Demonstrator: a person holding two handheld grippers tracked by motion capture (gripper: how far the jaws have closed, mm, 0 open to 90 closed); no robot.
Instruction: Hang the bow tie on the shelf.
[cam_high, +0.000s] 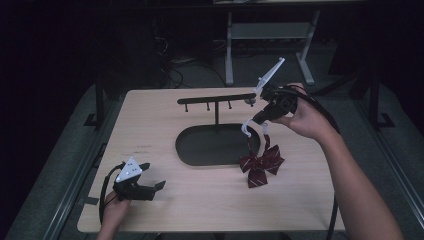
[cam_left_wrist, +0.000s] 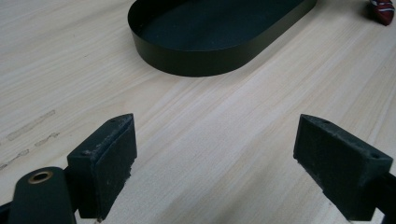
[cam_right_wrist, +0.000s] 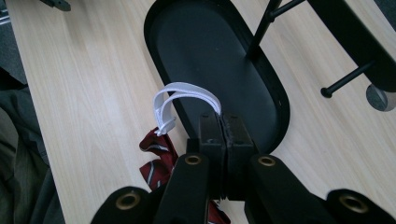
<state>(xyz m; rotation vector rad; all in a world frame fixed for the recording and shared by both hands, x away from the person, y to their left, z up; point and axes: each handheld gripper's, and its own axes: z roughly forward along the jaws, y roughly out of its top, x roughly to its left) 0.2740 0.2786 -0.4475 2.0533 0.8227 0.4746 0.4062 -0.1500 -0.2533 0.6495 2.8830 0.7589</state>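
The tabletop (cam_high: 150, 115) carries a black stand near its middle: an oval tray base (cam_high: 210, 147), a thin post, and a crossbar (cam_high: 215, 99) with short pegs pointing down from it. By my reading the work is to hang the red striped bow tie (cam_high: 261, 166) on one of those pegs, and it is roughly at its midpoint. The pick-up is done: the right gripper (cam_high: 256, 120) is clenched on the bow tie's white strap (cam_right_wrist: 187, 95), whose loop arches free just ahead of the closed jaws, above the right end of the tray. The bow itself dangles below, close to the tabletop toward its right edge; whether it has lifted clear I cannot tell. The loop is not on any peg yet, so carrying it up to the crossbar and slipping it over remains. The left gripper (cam_high: 157, 186) rests near the front left corner, jaws wide apart and holding nothing.
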